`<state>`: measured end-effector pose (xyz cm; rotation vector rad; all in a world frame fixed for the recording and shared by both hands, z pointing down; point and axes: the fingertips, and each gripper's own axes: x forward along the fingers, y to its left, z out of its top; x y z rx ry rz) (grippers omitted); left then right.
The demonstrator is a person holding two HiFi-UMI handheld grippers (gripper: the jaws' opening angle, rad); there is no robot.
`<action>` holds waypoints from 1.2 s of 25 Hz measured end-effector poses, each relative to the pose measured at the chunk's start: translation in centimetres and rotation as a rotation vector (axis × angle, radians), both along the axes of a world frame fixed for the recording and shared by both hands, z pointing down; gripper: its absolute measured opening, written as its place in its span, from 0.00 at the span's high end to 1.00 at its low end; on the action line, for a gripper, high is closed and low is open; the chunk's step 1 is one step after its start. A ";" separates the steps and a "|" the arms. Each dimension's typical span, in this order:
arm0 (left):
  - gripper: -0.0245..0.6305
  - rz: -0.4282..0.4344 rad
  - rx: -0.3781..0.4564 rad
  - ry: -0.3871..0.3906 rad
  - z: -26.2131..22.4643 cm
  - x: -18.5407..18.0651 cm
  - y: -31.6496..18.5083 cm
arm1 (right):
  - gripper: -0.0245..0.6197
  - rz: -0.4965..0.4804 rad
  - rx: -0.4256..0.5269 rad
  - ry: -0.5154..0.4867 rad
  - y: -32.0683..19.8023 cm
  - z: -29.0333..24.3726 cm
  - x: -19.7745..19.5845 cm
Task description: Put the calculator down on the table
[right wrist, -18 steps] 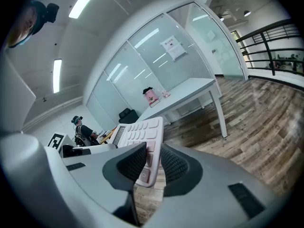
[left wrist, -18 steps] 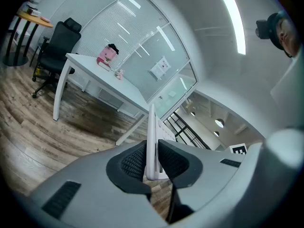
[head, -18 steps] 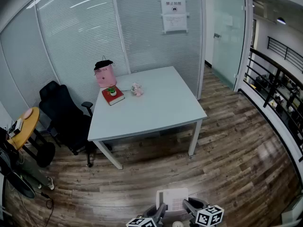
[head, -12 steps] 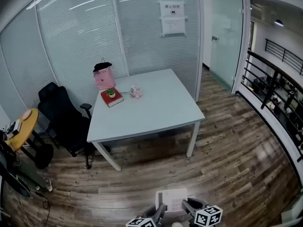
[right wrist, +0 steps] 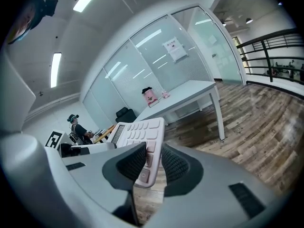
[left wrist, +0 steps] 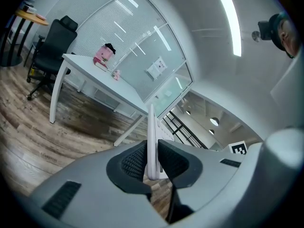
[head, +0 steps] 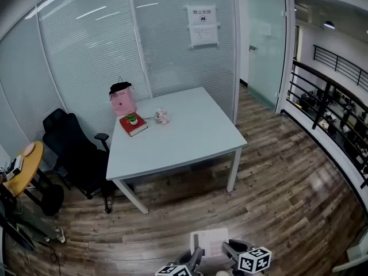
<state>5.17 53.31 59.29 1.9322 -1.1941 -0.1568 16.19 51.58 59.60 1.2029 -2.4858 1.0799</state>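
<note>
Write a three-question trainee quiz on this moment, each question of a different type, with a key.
1. True or false: the calculator already lies on the table.
2. Which hand-held gripper is shut on the calculator? A) left only B) right only C) both
3. Fill in: on the table, the pink bag stands next to a red ____.

Key: 1 false. 2 C: the left hand-held gripper and the right hand-held gripper both clamp it. 3 book.
</note>
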 end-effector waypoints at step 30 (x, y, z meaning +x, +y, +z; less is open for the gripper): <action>0.84 -0.133 -0.011 -0.057 1.2 -7.5 -18.2 | 0.79 -0.176 0.055 0.010 -20.3 1.2 -8.0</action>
